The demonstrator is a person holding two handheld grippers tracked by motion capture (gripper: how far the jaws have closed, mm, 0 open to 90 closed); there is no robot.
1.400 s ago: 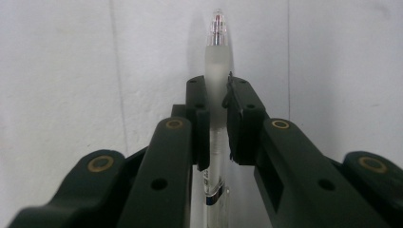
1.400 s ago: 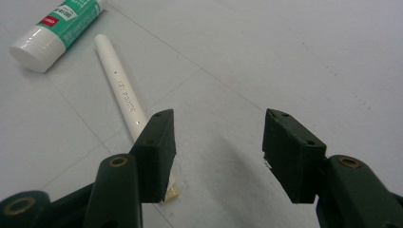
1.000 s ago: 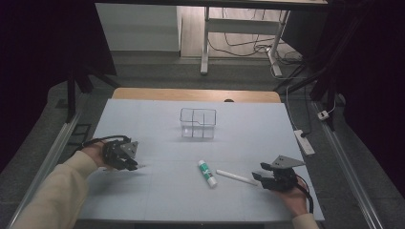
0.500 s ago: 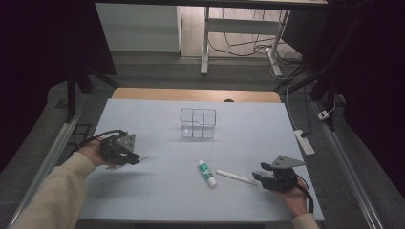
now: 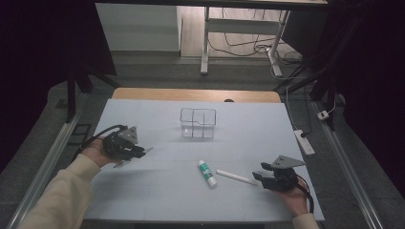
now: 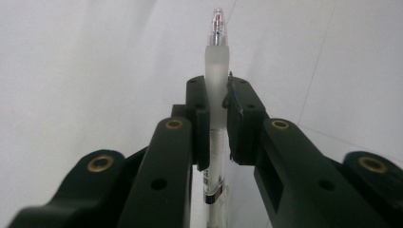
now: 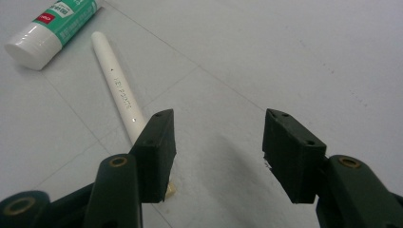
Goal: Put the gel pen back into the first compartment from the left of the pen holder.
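While the left gripper [image 5: 125, 145] hangs above the worktop [image 5: 248, 129] near its left edge, its jaws are clamped on a clear pen [image 6: 216, 95], whose tip projects beyond the pads in the left gripper view. Near the front right corner, the right gripper [image 7: 216, 147] rests low over the surface with its jaws apart and nothing between them. A white pen [image 7: 116, 85] lies flat just beside its left jaw, and a glue stick [image 5: 207, 172] lies next to that pen, toward the front edge. A clear divided holder [image 5: 197, 123] stands upright at mid-worktop, toward the far edge.
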